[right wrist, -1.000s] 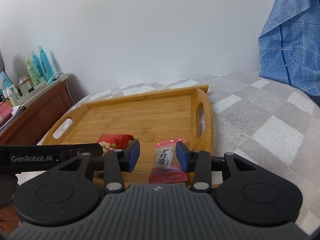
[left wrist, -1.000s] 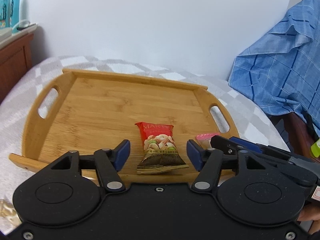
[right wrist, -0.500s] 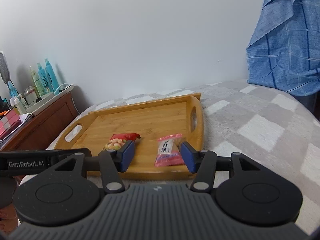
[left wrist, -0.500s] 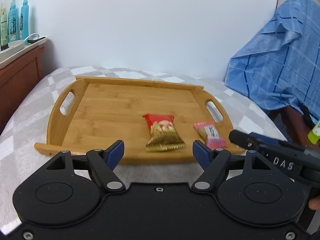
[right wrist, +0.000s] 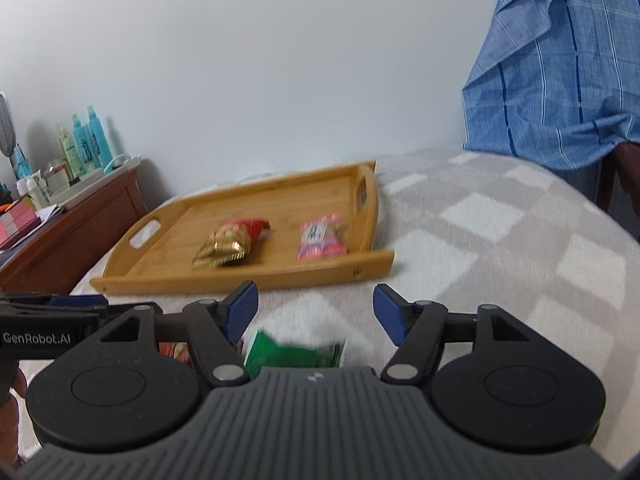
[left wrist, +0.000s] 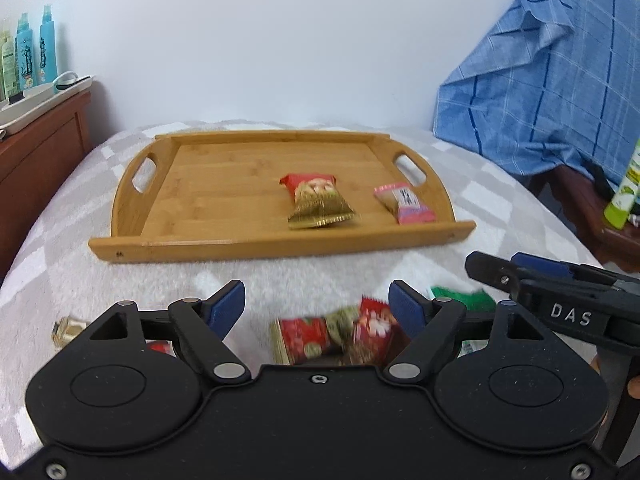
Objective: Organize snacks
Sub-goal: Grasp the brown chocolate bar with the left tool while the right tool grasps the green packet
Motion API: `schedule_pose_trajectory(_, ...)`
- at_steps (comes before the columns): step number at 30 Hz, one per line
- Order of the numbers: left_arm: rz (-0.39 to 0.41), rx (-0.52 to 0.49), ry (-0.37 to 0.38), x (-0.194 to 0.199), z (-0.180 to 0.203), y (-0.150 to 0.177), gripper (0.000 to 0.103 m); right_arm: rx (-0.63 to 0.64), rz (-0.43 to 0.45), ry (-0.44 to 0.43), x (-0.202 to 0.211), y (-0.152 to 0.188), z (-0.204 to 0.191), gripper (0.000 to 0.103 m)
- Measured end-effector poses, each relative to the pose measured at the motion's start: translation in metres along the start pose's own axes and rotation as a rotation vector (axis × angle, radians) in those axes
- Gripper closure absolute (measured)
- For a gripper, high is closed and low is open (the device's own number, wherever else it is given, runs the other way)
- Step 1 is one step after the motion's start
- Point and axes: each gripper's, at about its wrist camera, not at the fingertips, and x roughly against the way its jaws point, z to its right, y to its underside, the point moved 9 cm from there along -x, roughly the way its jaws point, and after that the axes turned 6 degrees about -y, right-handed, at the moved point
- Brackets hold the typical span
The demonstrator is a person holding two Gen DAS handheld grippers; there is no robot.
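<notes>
Your left claw and right claw are both empty, jaws opening wide. Just under the left one lie red snack packets; a green packet sits under the right. At twelve o'clock the wooden tray already holds two: a red-and-gold bag and a pink packet. Several remain outside, so you're early on. Everything rests on a checked blanket, apparently a bed; a dresser with bottles stands at ten o'clock.

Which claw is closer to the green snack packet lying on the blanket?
Right. The right claw hangs directly over the green snack packet, jaws opening and empty. The left claw sits off to its side, above the red snack packets, jaws also opening.
</notes>
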Motion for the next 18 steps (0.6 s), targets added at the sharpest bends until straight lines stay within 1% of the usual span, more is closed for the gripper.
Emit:
schedule_pose_trajectory(2,-0.014,-0.007,0.009,0.002,0.001,0.006,0.027,0.004,-0.013,0.004,0.003,0.008,-0.002,0.026)
schedule_pose_trajectory(8,-0.072,-0.020,0.032,0.001,0.004,0.025,0.038,0.011,-0.057,0.000,0.004,0.026,-0.010,0.026)
schedule_pose_trajectory(13,-0.093,-0.025,0.041,0.000,0.009,0.035,0.043,0.009,-0.081,-0.011,0.003,0.031,-0.013,0.026)
schedule_pose_trajectory(17,-0.116,-0.026,0.063,-0.003,0.013,0.039,0.051,-0.007,-0.110,-0.021,0.000,0.036,-0.012,0.026)
schedule_pose_trajectory(18,-0.120,-0.028,0.070,-0.004,0.014,0.040,0.052,-0.010,-0.112,-0.023,0.000,0.036,-0.012,0.026)
